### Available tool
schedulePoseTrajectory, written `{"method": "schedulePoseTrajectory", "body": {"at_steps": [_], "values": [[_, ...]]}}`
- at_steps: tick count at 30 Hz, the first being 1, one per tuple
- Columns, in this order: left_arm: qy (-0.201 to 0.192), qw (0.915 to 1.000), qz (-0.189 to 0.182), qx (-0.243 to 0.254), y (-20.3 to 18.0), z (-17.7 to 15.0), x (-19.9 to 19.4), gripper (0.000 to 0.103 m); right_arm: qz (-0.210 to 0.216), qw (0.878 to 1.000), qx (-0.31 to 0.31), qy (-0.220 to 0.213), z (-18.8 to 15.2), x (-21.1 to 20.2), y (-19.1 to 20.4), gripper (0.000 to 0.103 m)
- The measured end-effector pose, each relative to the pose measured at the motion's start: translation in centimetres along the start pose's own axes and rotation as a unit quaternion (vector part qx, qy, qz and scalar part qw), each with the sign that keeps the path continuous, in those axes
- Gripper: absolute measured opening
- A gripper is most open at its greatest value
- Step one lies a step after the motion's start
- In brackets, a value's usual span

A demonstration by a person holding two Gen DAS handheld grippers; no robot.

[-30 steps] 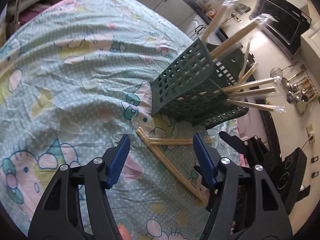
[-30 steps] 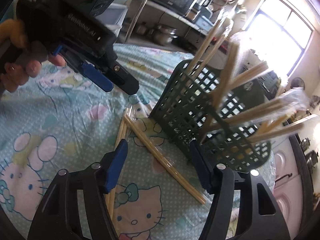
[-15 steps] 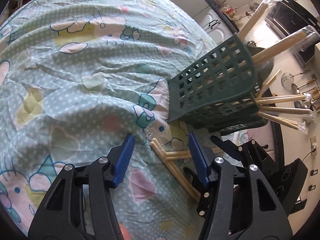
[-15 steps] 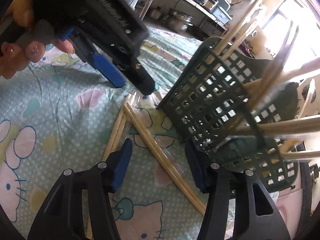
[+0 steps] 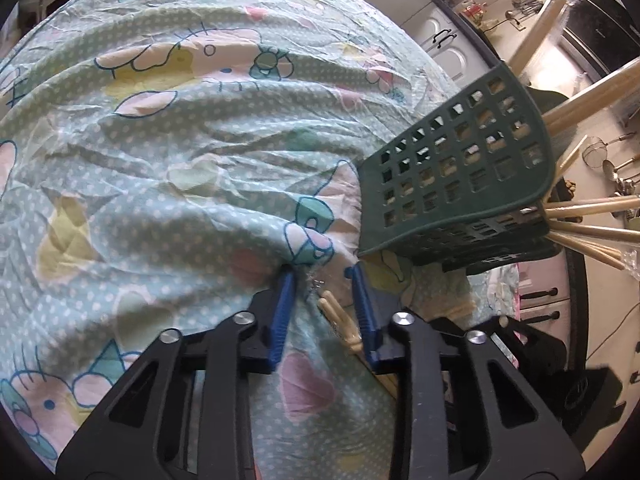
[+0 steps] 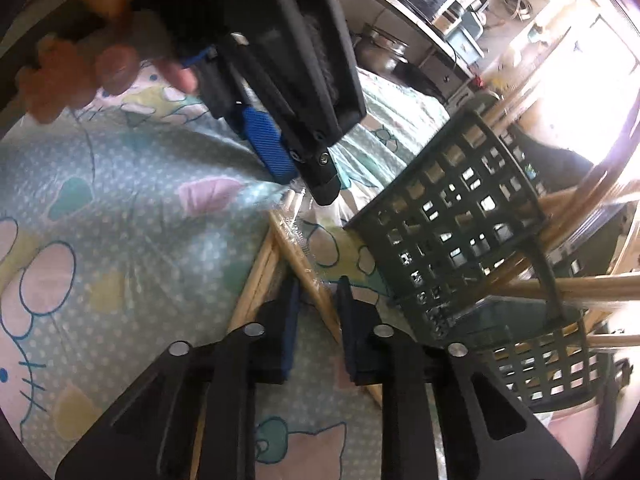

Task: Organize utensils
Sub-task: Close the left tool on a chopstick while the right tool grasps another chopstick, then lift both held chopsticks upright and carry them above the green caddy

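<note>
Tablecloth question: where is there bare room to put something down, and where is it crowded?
The cloth lies bare across the wide stretch left of the green basket, away from the chopsticks. It is crowded at the basket's foot: the loose chopsticks lie there, and both the left hand-held gripper and the right hand-held gripper work over them.

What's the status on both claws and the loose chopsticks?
Both claws just closing: left claw around wrapped wooden chopstick ends, right claw around a second pair. Grip unconfirmed. Green plastic lattice basket close alongside.
</note>
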State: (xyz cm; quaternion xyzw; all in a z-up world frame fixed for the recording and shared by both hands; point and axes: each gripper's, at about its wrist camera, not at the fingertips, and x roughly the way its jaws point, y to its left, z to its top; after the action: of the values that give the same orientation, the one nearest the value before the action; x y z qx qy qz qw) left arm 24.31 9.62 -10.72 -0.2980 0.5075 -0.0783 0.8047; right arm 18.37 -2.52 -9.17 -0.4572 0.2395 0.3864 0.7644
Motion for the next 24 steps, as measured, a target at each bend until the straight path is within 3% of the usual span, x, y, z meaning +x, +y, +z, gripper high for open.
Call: {"method": "schedulePoseTrajectory", "body": {"at_steps": [9,24], "values": [[0.003,0.9997,-0.016,-0.016,1.2,0.1,-0.1,0.005,-0.043,0.999,-0.011,-0.030,-0.7,-2.4,1.7,0.013],[-0.057,0.9952,-0.076,0.021,-1.0,-1.8,-5.5,0.003,-0.091,0.984,0.110,-0.109,-2.9,-10.4,-1.2,0.010]]}}
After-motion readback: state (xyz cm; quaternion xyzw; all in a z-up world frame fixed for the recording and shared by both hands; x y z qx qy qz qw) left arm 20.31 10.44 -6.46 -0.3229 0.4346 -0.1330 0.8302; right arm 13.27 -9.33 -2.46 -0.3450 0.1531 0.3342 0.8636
